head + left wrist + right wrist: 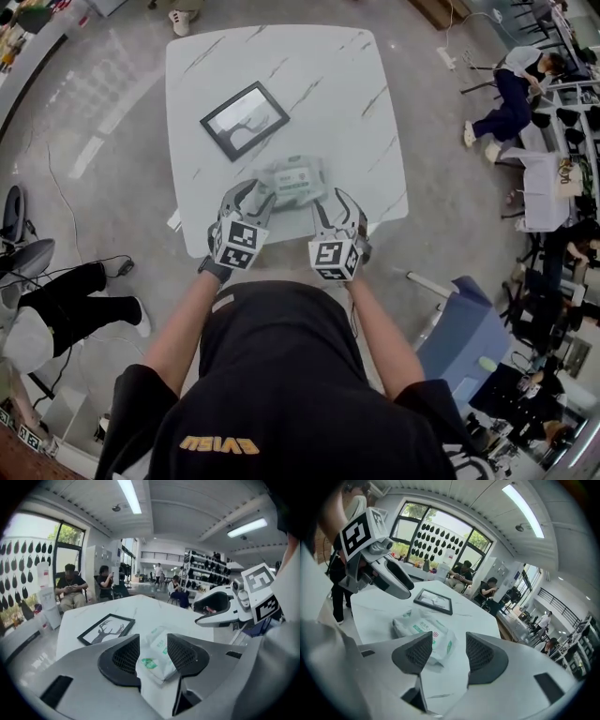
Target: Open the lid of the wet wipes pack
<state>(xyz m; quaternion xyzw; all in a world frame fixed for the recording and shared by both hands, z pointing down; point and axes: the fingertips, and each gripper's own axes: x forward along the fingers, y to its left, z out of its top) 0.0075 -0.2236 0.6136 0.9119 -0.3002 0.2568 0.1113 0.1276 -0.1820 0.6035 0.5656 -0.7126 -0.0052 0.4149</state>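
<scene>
The wet wipes pack (pixel 298 181), white with green print, lies flat on the white marble table (pixel 281 84) near its front edge. My left gripper (pixel 248 199) hovers at the pack's near left corner, jaws apart. In the left gripper view the pack (pixel 158 656) shows through the gap between the jaws of my left gripper (pixel 153 654), and the pads do not press on it. My right gripper (pixel 336 208) is at the pack's near right side, open and empty. In the right gripper view the pack (pixel 423 629) lies just beyond and left of my right gripper (pixel 449 653).
A black picture frame (pixel 245 119) with a deer print lies behind the pack, toward the table's left. The table's front edge is right under my grippers. People sit on chairs (pixel 511 94) around the room, and a person in black (pixel 66 300) is on the floor at the left.
</scene>
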